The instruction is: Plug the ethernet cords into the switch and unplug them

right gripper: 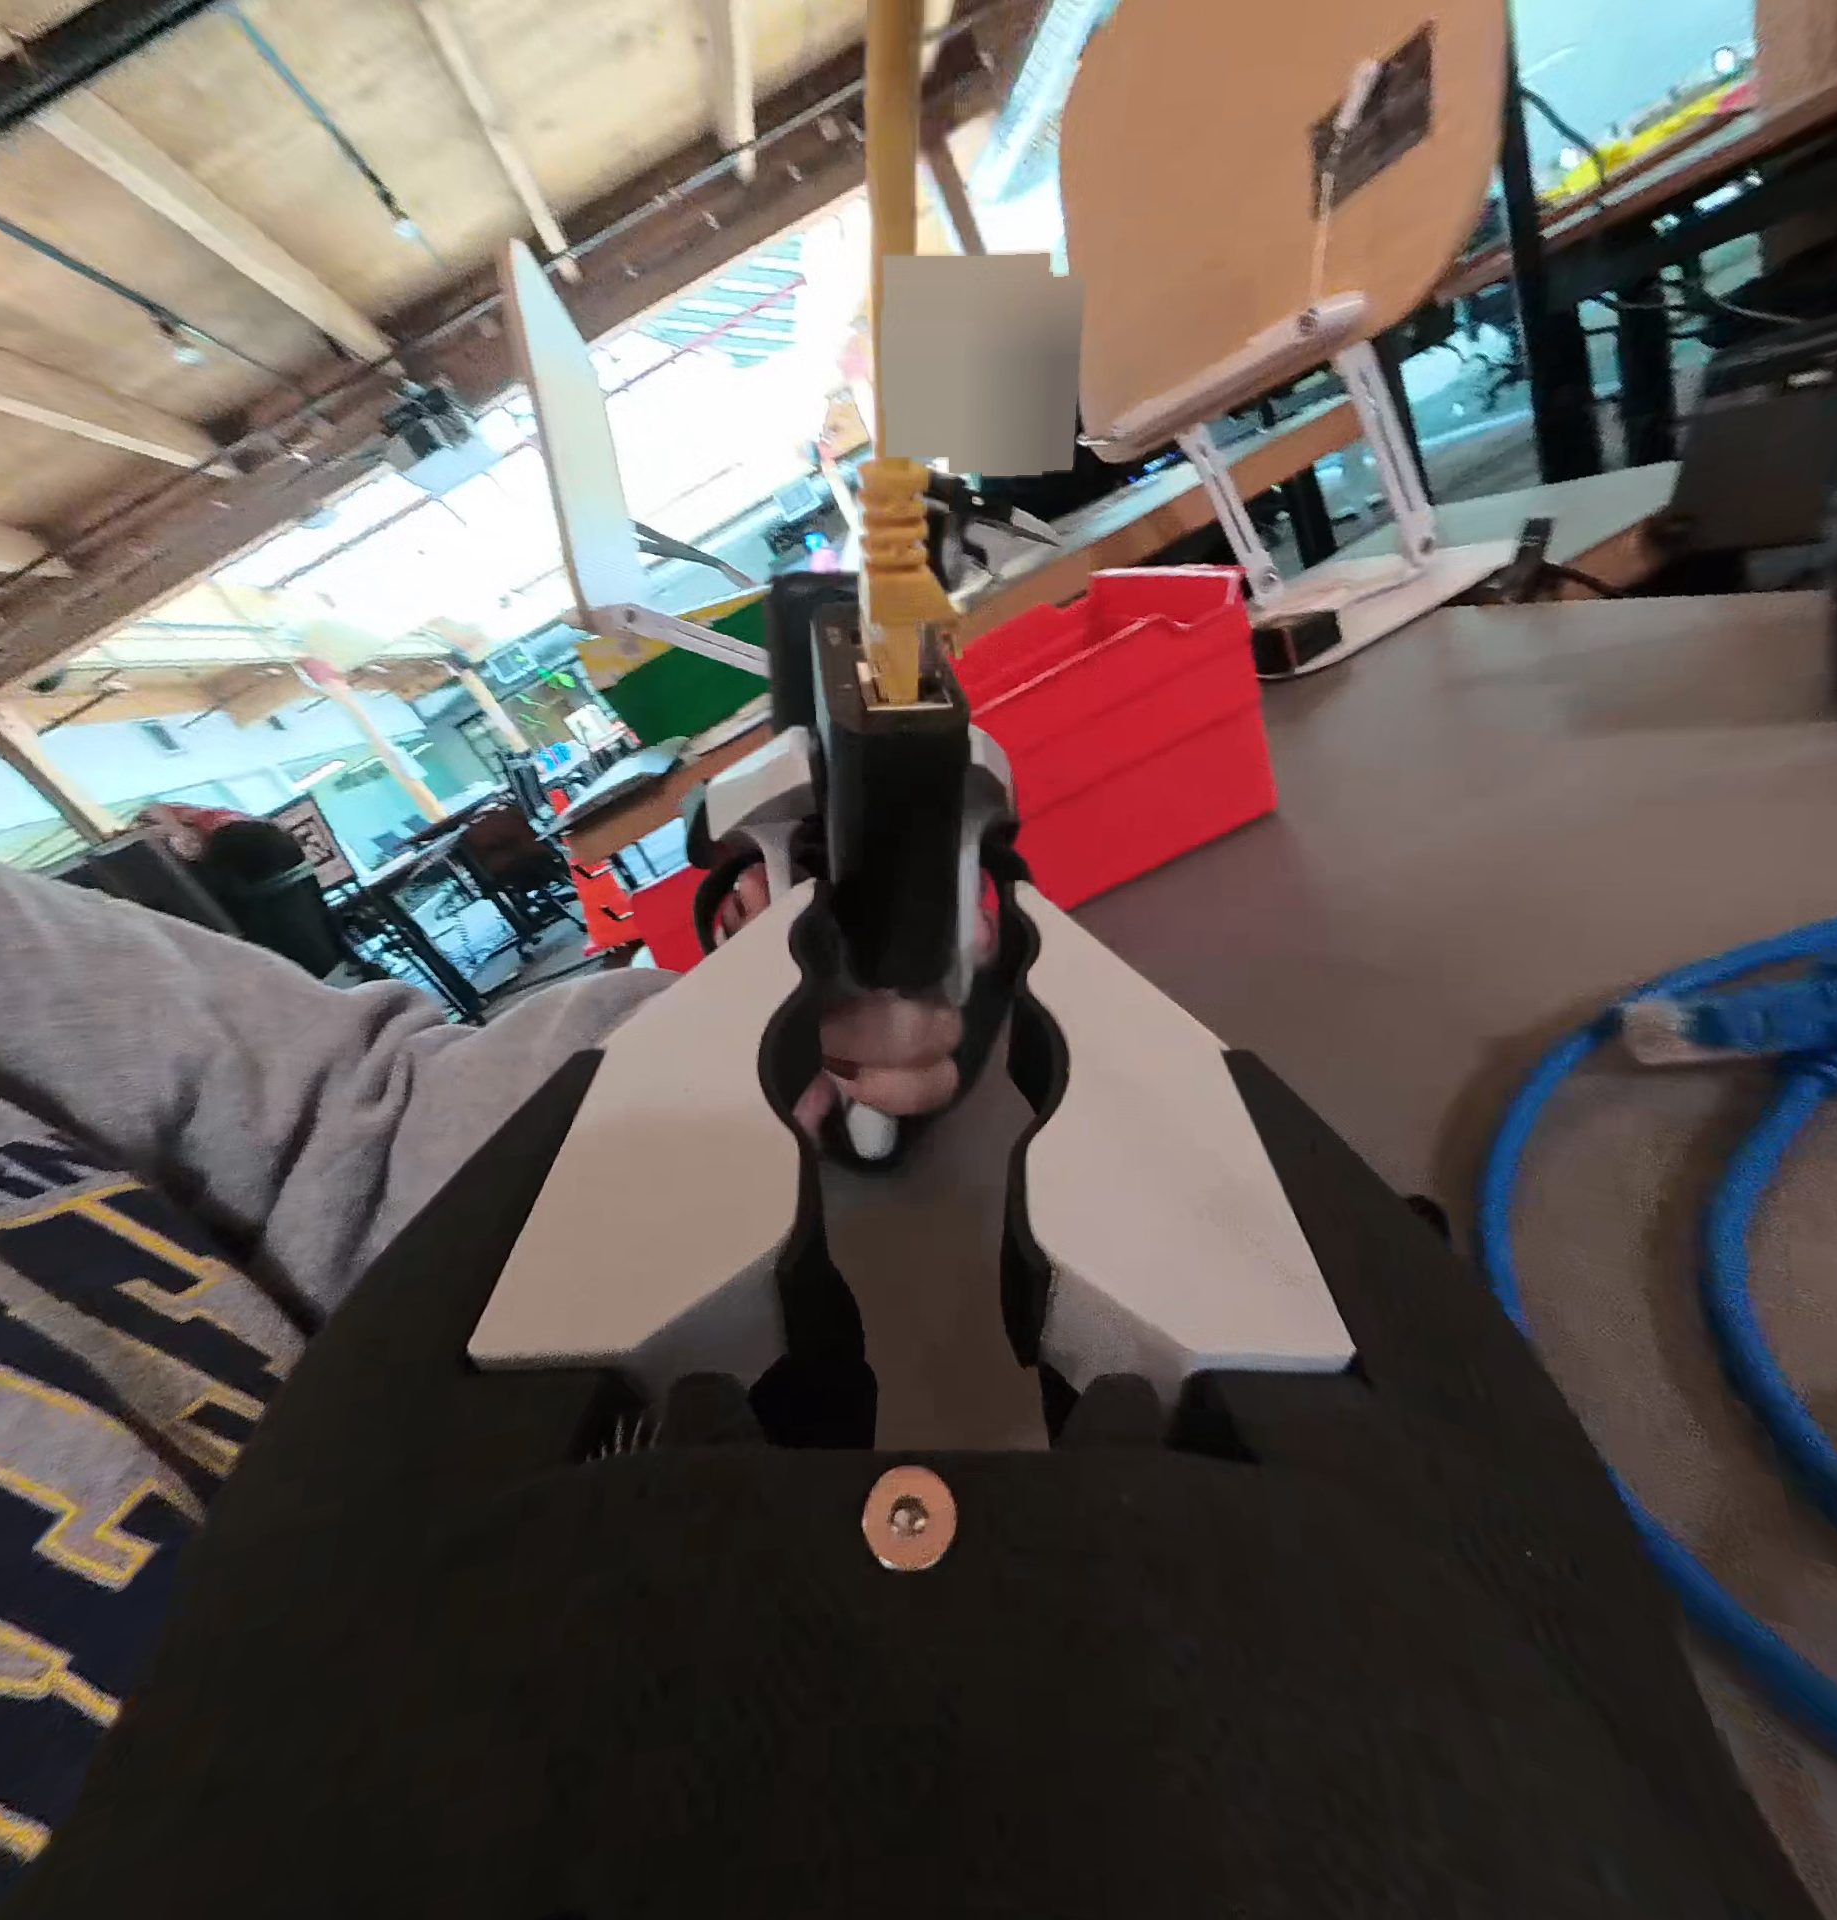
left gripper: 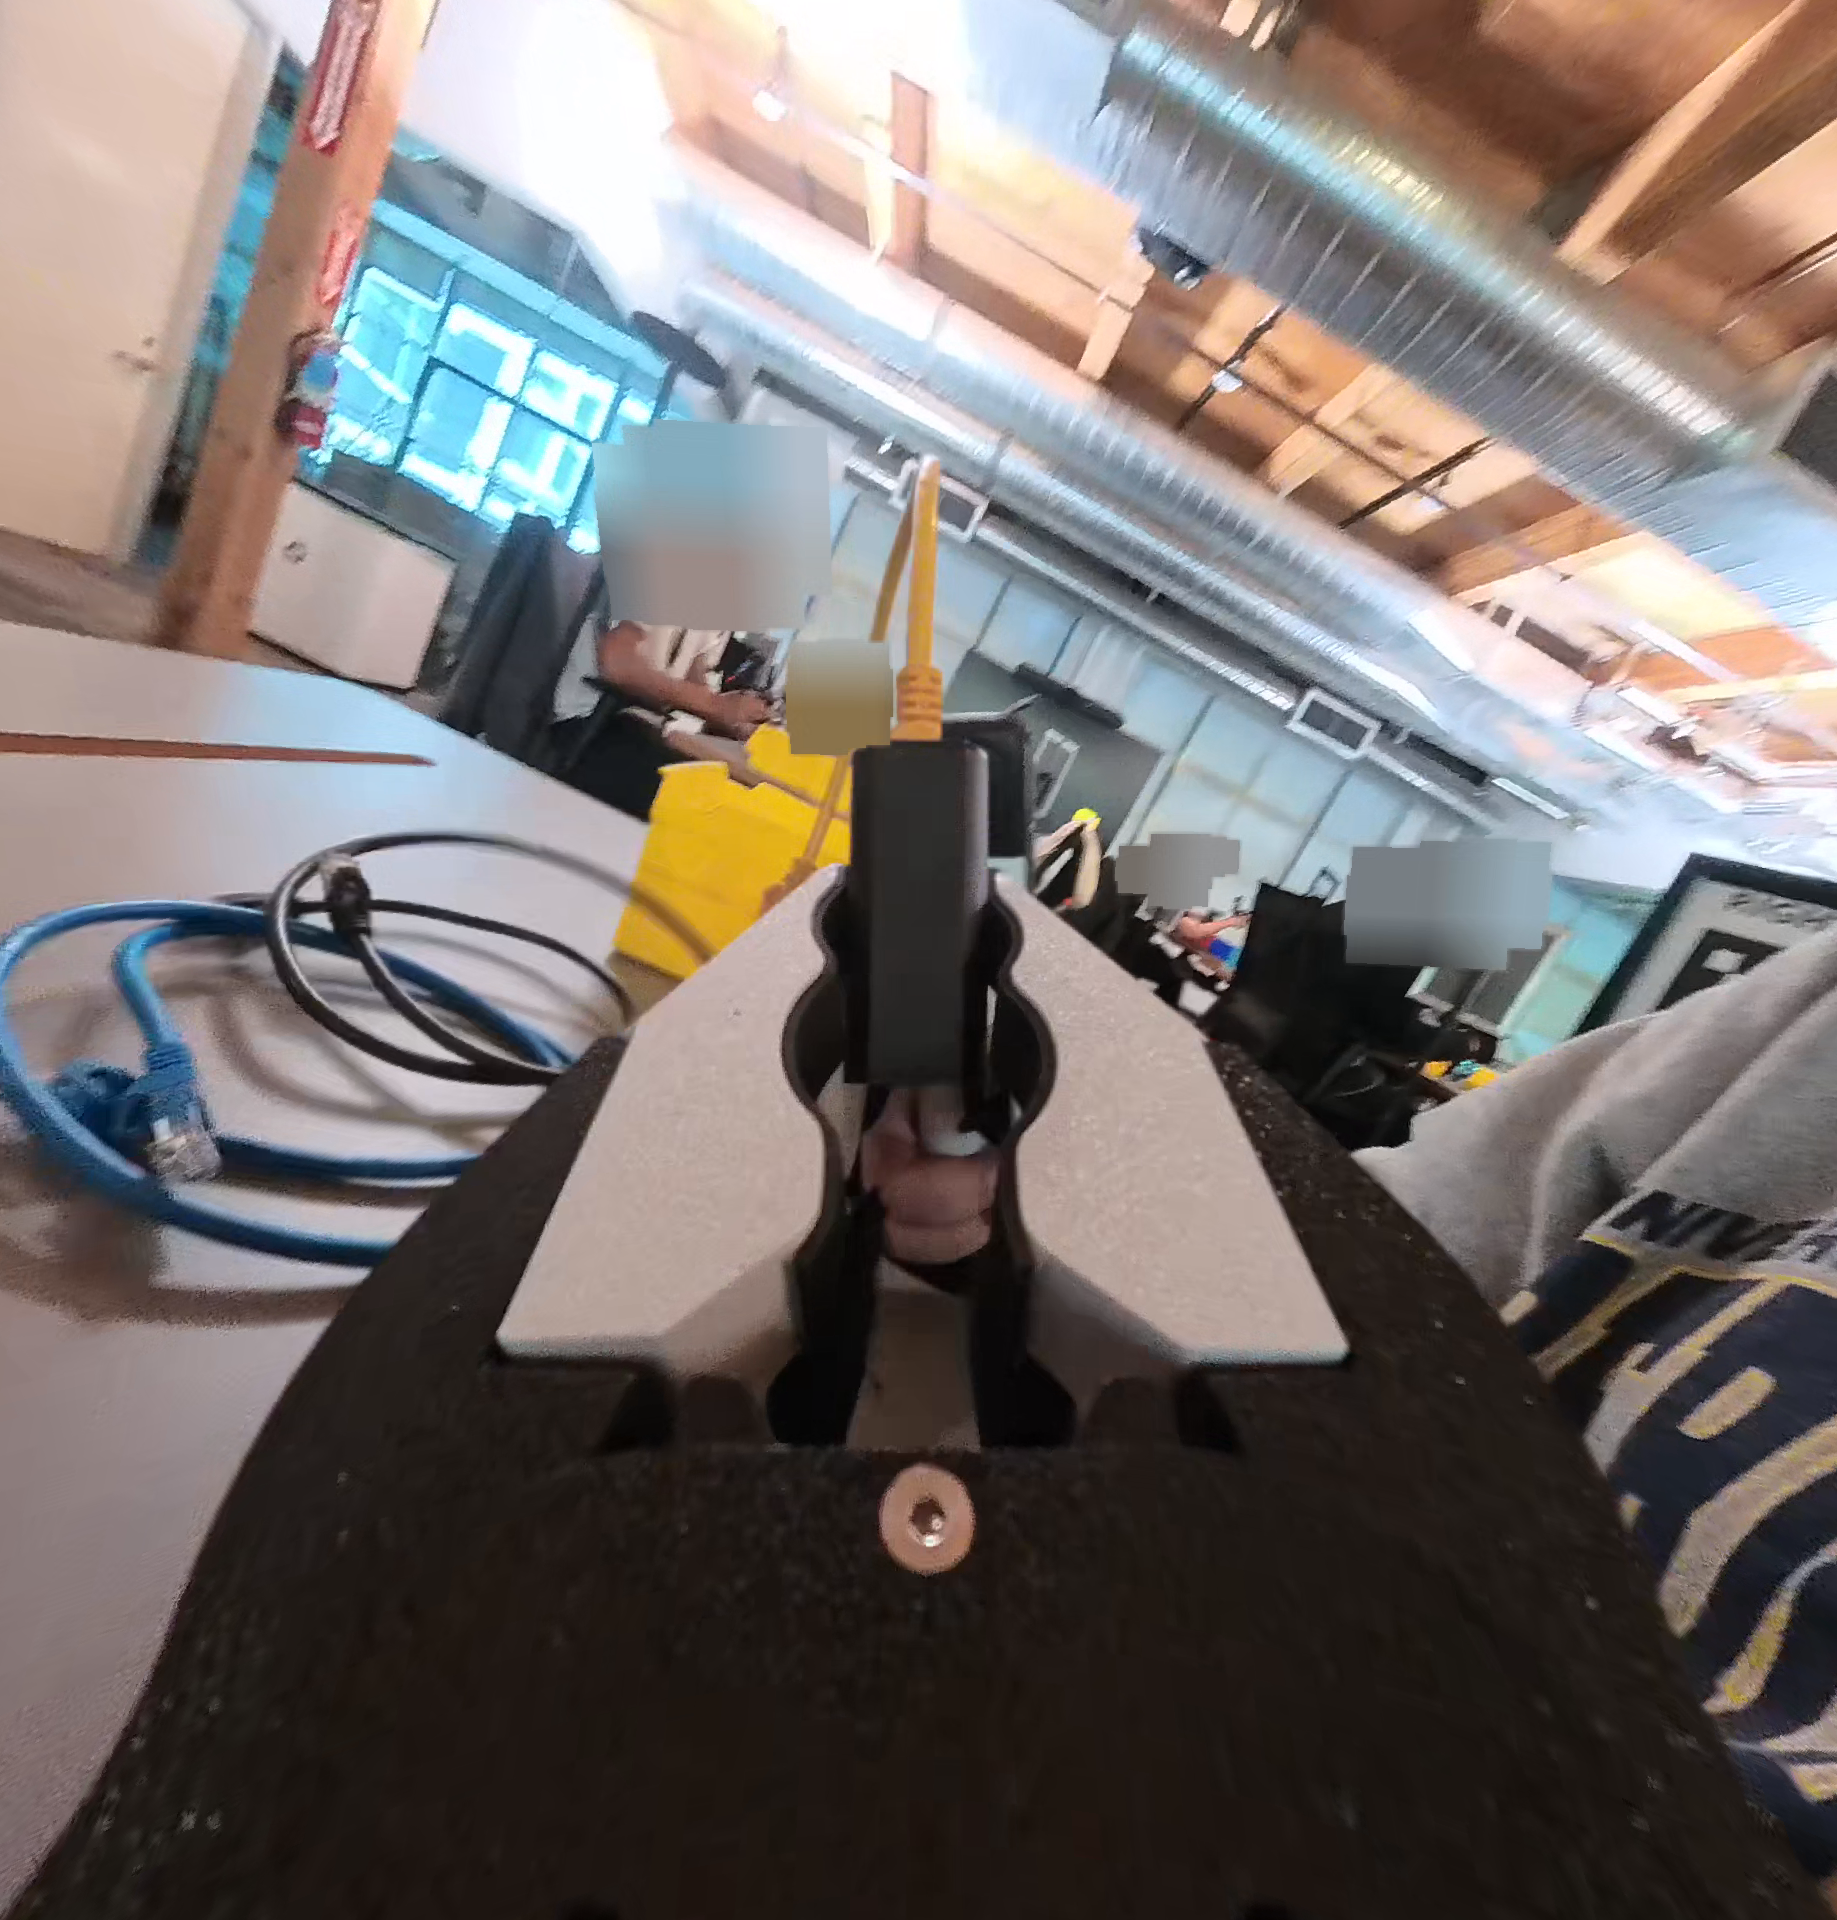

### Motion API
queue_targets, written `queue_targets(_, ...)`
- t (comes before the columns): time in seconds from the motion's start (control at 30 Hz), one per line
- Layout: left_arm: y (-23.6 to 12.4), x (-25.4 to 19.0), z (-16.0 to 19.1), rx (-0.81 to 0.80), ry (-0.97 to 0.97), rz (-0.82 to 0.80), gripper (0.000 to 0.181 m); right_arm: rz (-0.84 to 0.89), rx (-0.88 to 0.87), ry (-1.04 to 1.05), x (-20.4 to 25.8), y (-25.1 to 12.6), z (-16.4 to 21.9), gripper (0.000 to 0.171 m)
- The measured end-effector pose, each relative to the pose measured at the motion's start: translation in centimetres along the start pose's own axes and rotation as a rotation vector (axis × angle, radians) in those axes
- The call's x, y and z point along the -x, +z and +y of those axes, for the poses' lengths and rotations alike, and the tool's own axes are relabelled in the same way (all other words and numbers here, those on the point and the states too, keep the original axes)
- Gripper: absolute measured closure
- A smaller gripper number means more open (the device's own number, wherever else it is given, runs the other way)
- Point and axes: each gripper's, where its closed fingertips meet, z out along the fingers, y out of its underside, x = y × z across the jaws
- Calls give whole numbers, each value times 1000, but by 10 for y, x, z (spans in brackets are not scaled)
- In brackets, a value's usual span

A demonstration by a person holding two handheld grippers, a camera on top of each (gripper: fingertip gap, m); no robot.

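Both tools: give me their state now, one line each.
Left tool: closed on the black switch, yellow cord plugged into its top.
Right tool: closed on the same switch.

Black switch (right gripper: 893,831) upright, yellow cord (right gripper: 896,582) plugged in top; blue cord (left gripper: 166,1091) coiled on table.

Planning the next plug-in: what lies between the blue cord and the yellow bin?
A coiled black ethernet cord lies between the blue cord and yellow bin; left wrist view shows it.

Red bin (right gripper: 1122,727) on table (right gripper: 1516,779); yellow bin (left gripper: 727,842).
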Motion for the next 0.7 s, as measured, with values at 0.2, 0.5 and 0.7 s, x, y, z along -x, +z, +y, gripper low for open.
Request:
queue_targets(0.2, 1, -6, -2, -36, -59, 77, 160, 56, 7, -153, 6, 1, -3, 149)
queue_targets(0.5, -20, 33, -11, 59, 181, -271, 141, 744, 325, -852, -47, -42, -15, 150)
queue_targets(0.7, -41, 63, -16, 145, 267, -502, 157, 987, 635, -1289, -69, -68, -4, 150)
